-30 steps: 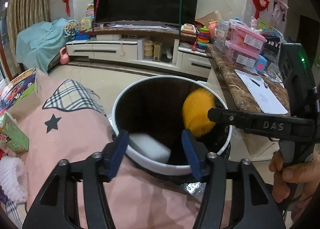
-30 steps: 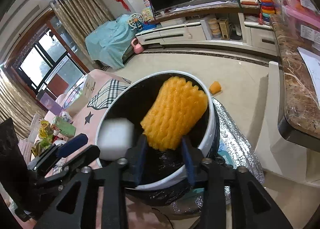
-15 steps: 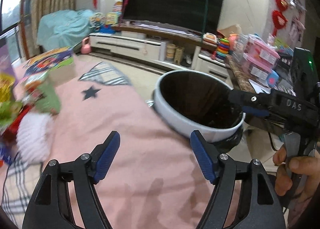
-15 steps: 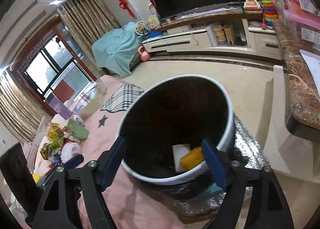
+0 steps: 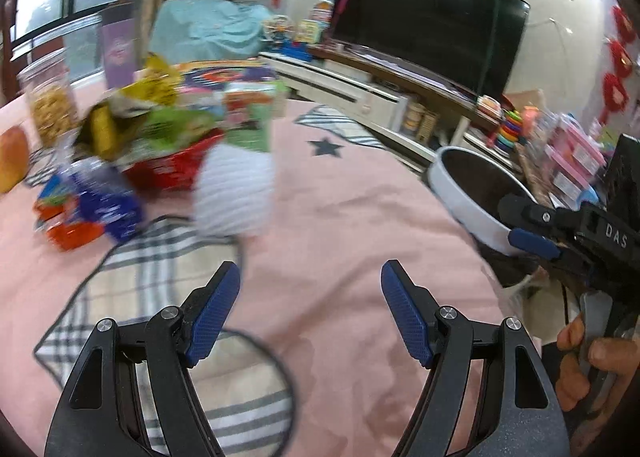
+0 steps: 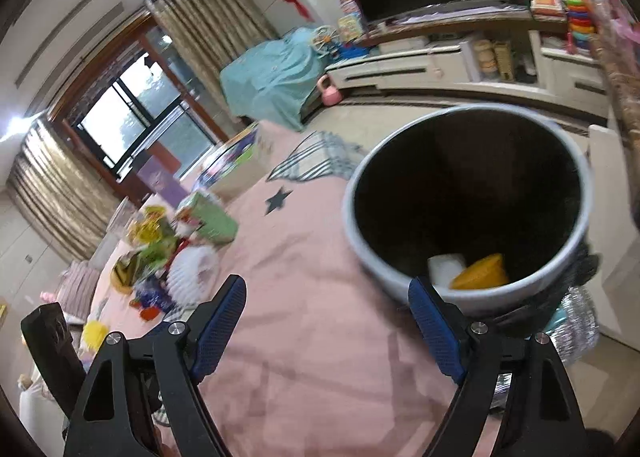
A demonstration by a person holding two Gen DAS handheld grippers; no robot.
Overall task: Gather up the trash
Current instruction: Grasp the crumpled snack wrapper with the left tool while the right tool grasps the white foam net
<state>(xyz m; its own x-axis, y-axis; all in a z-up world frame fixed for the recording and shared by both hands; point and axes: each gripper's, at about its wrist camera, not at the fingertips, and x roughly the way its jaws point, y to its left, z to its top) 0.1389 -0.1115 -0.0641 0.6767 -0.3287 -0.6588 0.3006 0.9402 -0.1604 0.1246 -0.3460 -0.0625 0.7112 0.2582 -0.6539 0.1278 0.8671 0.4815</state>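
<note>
Trash bin (image 6: 576, 177) with yellow piece (image 6: 478, 278) and white block (image 6: 446, 267) inside, "DAS" on right gripper (image 5: 536, 243) (jaws wide) — left gripper (image 5: 310, 309) spread too, empty — snack pile (image 5: 132, 149) blurry.

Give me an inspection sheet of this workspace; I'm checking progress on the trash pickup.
Surface: pink star-print cloth covering the table.
Job's things: white round bin with black liner at the table edge, holding a yellow ridged piece and a white block.
Clutter: blurred pile of colourful snack wrappers; white ridged foam sleeve beside it.
Grippers: left gripper and right gripper, jaws open, empty.
Cables: thin dark cable on the cloth.
Surroundings: black television, teal-covered furniture.
</note>
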